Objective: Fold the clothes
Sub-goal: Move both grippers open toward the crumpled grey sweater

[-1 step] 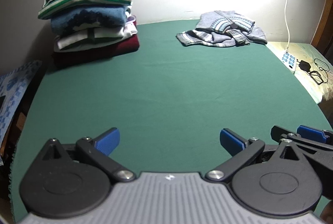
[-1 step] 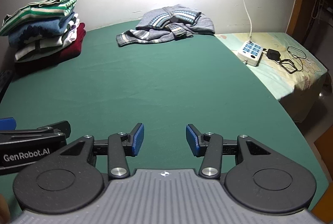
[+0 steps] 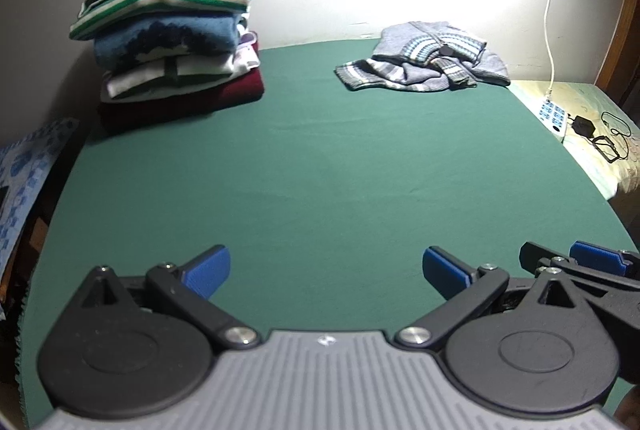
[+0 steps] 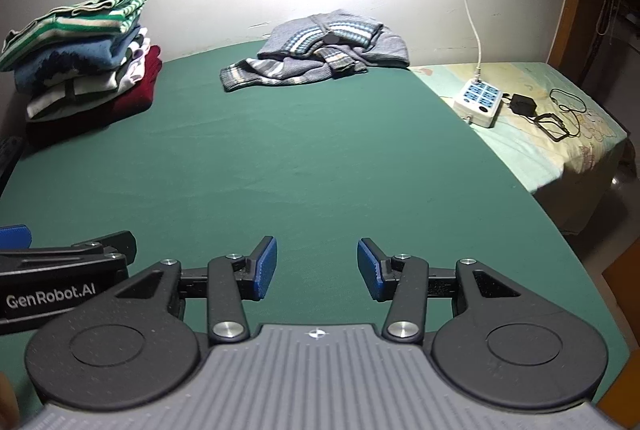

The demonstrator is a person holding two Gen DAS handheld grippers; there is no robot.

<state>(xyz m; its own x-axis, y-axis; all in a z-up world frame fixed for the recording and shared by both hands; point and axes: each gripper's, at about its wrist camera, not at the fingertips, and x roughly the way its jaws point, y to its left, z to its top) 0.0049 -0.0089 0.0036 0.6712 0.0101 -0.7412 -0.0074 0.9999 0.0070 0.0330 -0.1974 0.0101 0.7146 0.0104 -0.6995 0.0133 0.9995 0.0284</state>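
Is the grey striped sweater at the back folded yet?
Not folded. The grey striped sweater lies crumpled near the wall, a sleeve trailing out, unlike the neat folded stack. Both grippers are open, away from it.

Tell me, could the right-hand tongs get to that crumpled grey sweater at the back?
Probably yes. The right tongs are open and hold nothing, and only bare green cloth lies between them and the grey sweater. It would be a long reach forward.

Counts: 1 stack of folded clothes (image 4: 82, 60), about 5 garments in it, exact number unclear. 1 unfolded grey striped sweater (image 4: 320, 48). 1 white power strip (image 4: 480, 101) with 1 white cable (image 4: 470, 2), 1 black adapter (image 4: 524, 105). 2 grippers, 2 blue fingers (image 4: 265, 268) each.
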